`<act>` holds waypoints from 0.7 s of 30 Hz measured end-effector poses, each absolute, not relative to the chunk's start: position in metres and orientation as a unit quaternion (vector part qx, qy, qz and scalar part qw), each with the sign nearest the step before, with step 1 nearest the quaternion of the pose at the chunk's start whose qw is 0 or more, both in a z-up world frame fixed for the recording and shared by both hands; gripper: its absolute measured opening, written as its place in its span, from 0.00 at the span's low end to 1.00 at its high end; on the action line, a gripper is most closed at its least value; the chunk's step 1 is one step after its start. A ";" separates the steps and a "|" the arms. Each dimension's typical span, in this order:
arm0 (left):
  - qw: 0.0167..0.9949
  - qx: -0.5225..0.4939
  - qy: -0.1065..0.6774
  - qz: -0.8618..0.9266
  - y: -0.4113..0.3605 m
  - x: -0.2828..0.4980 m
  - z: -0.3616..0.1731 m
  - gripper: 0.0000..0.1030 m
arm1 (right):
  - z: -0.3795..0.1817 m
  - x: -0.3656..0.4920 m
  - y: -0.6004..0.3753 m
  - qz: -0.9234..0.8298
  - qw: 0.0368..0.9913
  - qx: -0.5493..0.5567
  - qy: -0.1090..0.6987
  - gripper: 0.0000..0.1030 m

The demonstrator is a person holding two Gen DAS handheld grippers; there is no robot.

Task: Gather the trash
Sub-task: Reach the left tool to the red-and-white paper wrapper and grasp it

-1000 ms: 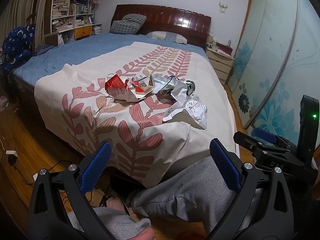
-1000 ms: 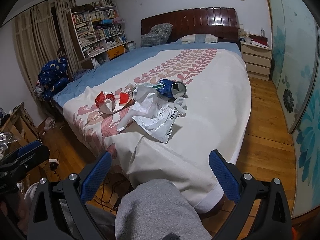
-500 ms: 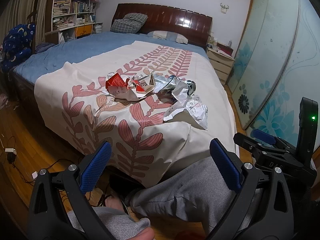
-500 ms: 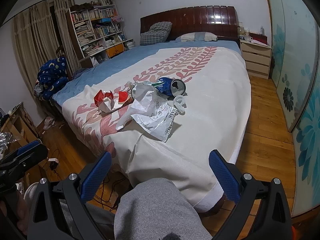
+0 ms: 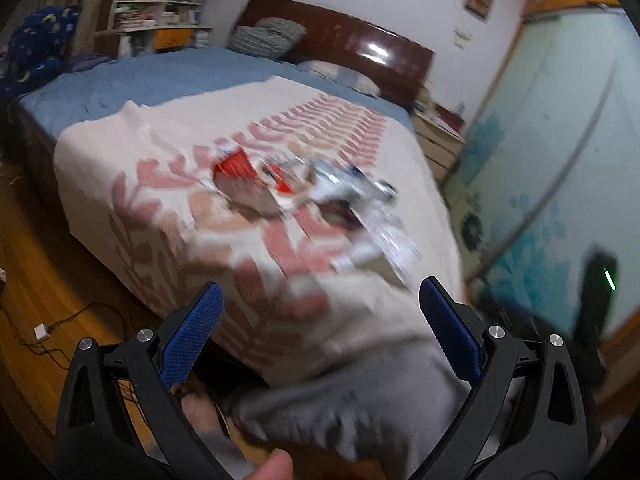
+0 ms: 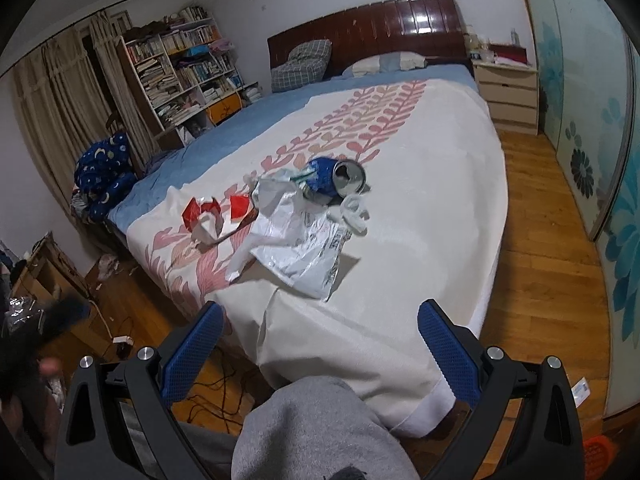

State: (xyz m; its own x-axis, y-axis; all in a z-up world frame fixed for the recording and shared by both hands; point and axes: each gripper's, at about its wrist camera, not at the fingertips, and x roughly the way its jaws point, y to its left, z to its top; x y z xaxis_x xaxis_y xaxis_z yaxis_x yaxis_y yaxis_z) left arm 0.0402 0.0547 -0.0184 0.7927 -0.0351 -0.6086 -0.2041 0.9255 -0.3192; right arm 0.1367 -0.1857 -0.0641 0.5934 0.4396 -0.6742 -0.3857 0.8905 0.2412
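A pile of trash lies on the bed's leaf-print cover (image 6: pixel 432 200): a crushed blue can (image 6: pixel 334 176), a white plastic bag (image 6: pixel 304 248) and a torn red-and-white paper carton (image 6: pixel 208 216). In the blurred left wrist view the same pile shows as the red carton (image 5: pixel 236 170) and the white bag (image 5: pixel 384 240). My right gripper (image 6: pixel 318 320) is open and empty, short of the bed's foot edge. My left gripper (image 5: pixel 320 304) is open and empty, also short of the bed. Both hang over my grey-trousered knees.
A bookshelf (image 6: pixel 180 72) and a blue bundle (image 6: pixel 104 172) stand left of the bed. A nightstand (image 6: pixel 508 96) and sliding glass doors (image 6: pixel 600 140) are on the right. Cables and a plug (image 6: pixel 122 340) lie on the wooden floor. The right gripper shows blurred in the left wrist view (image 5: pixel 592 300).
The left gripper has swung and tilted, blurring its view, and is nearer the bed. The right gripper has edged forward towards the trash pile. Both stay open.
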 end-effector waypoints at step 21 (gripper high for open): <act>0.846 -0.308 0.411 0.141 0.140 0.227 -0.112 0.55 | -0.080 0.160 -0.192 0.239 0.871 0.072 0.424 0.94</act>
State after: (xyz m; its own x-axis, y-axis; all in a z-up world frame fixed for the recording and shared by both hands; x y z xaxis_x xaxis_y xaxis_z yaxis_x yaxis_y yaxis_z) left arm 0.2273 0.1405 -0.1123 0.6226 -0.0139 -0.7824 -0.4927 0.7698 -0.4058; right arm 0.1596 -0.1921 -0.0803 0.5265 0.4780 -0.7030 -0.3557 0.8750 0.3285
